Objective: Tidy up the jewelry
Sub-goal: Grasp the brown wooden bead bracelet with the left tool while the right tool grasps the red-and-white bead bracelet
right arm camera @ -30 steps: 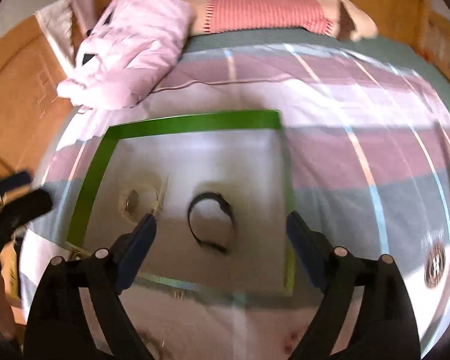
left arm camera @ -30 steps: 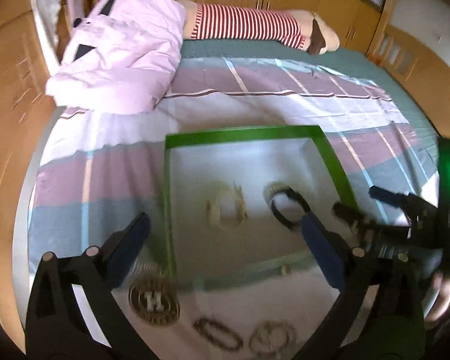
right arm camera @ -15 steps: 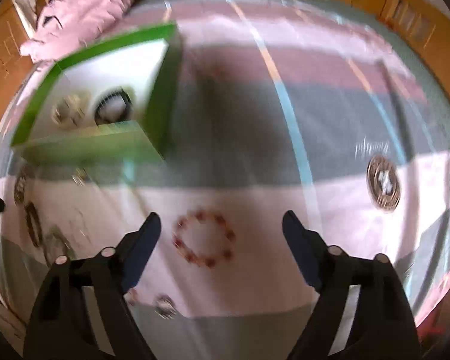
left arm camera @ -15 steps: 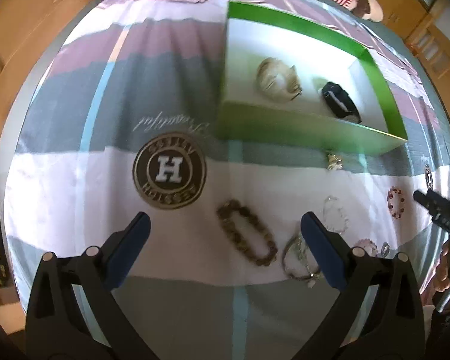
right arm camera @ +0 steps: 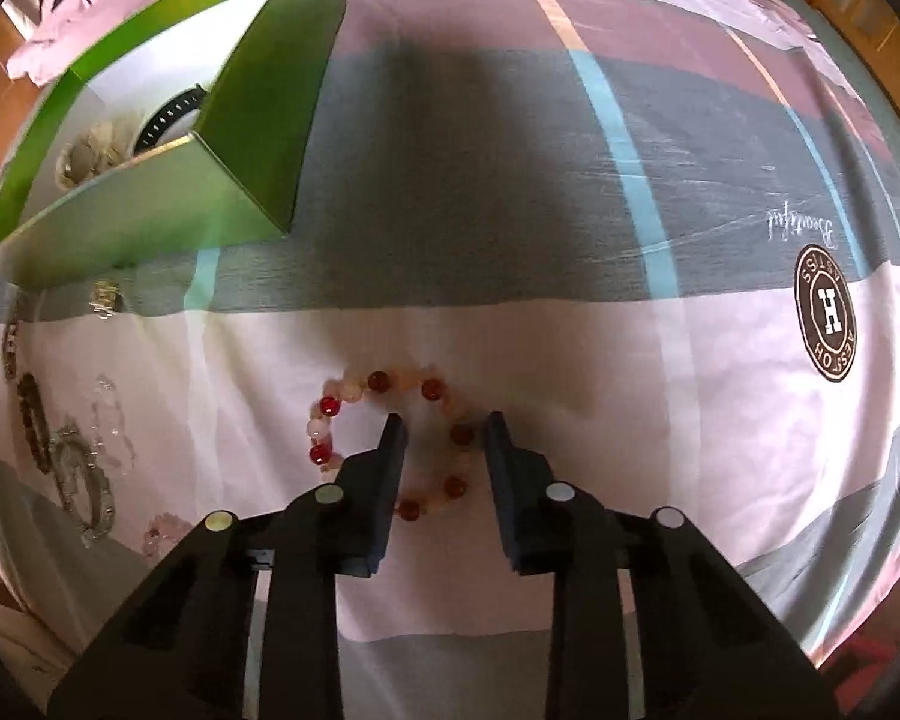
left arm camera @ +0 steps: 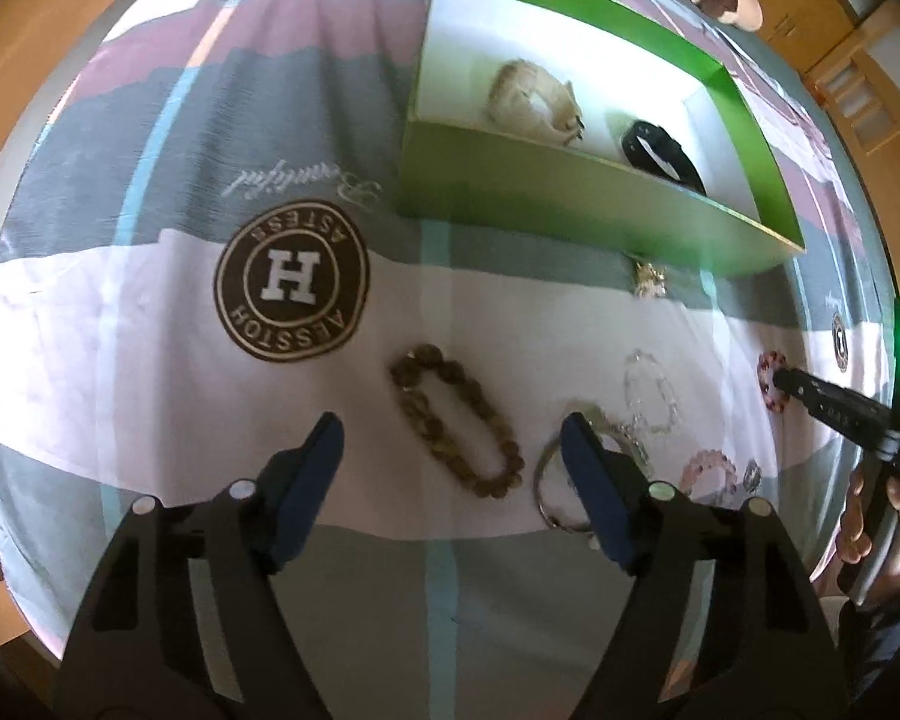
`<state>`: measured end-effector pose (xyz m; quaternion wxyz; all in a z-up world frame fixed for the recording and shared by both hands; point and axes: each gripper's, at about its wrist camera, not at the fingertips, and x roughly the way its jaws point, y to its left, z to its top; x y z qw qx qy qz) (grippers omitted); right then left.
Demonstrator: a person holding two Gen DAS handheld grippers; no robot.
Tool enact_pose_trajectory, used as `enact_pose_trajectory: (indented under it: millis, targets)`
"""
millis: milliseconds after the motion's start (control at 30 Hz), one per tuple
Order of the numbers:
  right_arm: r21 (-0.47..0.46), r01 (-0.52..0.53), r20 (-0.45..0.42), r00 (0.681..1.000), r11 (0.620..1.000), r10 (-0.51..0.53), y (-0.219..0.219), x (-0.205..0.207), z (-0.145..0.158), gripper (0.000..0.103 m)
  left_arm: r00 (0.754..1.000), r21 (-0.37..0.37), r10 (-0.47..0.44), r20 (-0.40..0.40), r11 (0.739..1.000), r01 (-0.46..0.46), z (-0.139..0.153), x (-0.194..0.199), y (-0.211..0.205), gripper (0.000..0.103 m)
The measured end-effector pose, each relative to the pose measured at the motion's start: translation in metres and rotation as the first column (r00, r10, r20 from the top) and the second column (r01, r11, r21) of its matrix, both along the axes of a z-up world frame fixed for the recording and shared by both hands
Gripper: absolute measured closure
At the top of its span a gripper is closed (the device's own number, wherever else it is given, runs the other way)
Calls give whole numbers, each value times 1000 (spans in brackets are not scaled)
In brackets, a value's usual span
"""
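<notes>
The red and pale pink round-bead bracelet [right arm camera: 390,438] lies flat on the white band of the striped bedsheet [right arm camera: 570,360], and the right gripper [right arm camera: 441,423] stands over it with its jaws partly closed: one finger sits inside the loop, the other just outside its right side, so a stretch of beads lies between them, though whether they press it I cannot tell. Up and to the left of this gripper sits the open green cardboard box with a white inside [right arm camera: 258,120], holding a black watch band [right arm camera: 171,111] and a pale beige bracelet [right arm camera: 87,153]. The left gripper [left arm camera: 450,438] hovers with its jaws wide apart and nothing in them; the brown wooden-bead bracelet [left arm camera: 456,429] lies between its fingers, and a silver chain bracelet [left arm camera: 561,480] rests partly under its right finger
</notes>
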<state>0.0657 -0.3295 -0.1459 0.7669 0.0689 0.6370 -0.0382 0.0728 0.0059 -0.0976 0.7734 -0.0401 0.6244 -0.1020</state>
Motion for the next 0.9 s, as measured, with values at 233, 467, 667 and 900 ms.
enact_pose_trajectory:
  millis: [233,467,667,900]
  targets:
    - [-18,-2,1,1000,1000,2,10,6,-1,79,995,-39,49,-82,998,-52,-23,4,6,41]
    - [-14,-3,5,1000,1000,4,6,5,-5,85,992,-47,65,-110,996,-70,-32,6,8,63]
    - [-7,-17,8,1000,1000,17,4,3,-3,95,992,-16,69,-102,997,-71,-40,10,4,70]
    - [-17,-17,9,1000,1000,17,11,5,-1,95,995,54,68,-71,996,-65,-43,17,-8,83]
